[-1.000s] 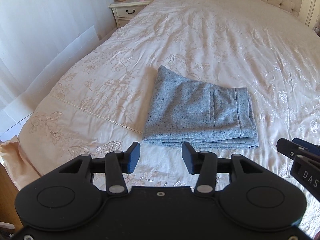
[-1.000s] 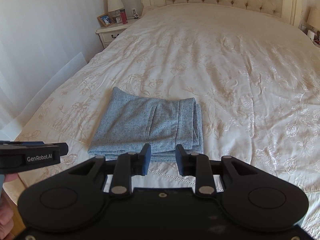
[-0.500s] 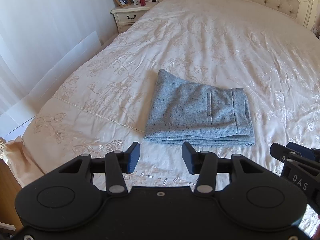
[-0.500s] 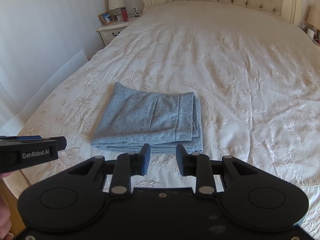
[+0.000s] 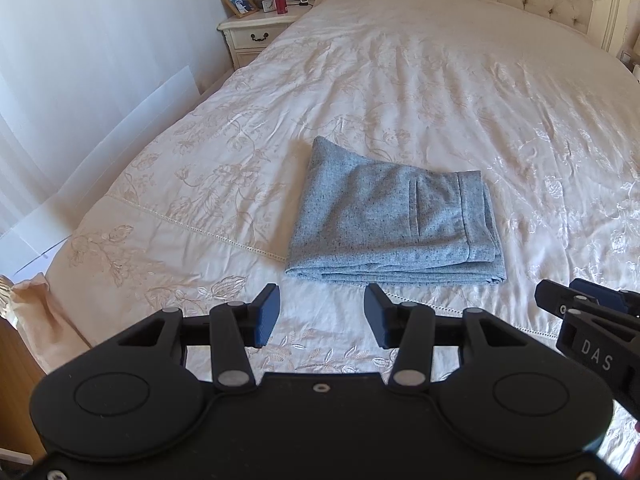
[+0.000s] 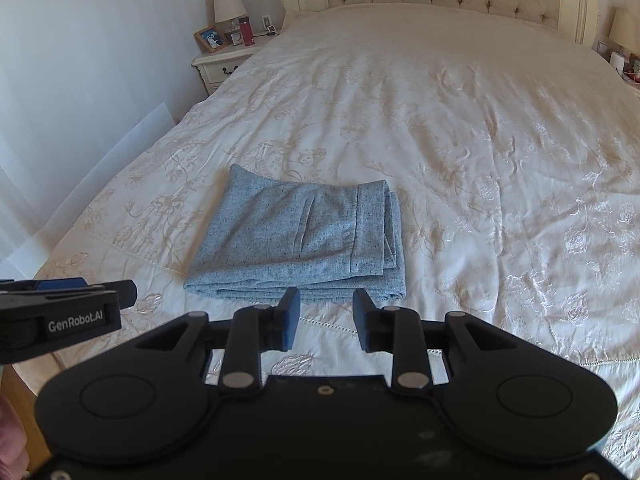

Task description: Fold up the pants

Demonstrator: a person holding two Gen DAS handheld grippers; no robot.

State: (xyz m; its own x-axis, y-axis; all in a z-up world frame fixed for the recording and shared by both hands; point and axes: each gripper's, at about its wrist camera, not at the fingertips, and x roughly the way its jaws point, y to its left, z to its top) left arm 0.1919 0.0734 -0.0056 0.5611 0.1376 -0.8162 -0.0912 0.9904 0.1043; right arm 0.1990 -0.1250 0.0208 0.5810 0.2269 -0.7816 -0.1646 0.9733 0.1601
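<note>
1. lying folded on the cream bedspread, the grey pants are seen as a compact, layered rectangle near the foot of the bed; in the right wrist view the pants sit left of centre.
2. the lower layers of the fold are hidden under the top panel; only their stacked edges are shown along the near side and the right side.
3. a vertical seam or pocket slit and a hem-like band are made out on the top panel; which it is cannot be told.
4. the far left corner of the bundle is raised into a small peak.
5. the left gripper is held released above the bedspread, just short of the pants, with nothing between its blue pads.
6. the right gripper is likewise unclenched and empty, its tips overlapping the near edge of the pants in the picture; contact cannot be confirmed.
7. each gripper is cut off by the frame edge in the other's view.
8. the nightstand items are small and hard to read; a lamp is cropped at the top.
</note>
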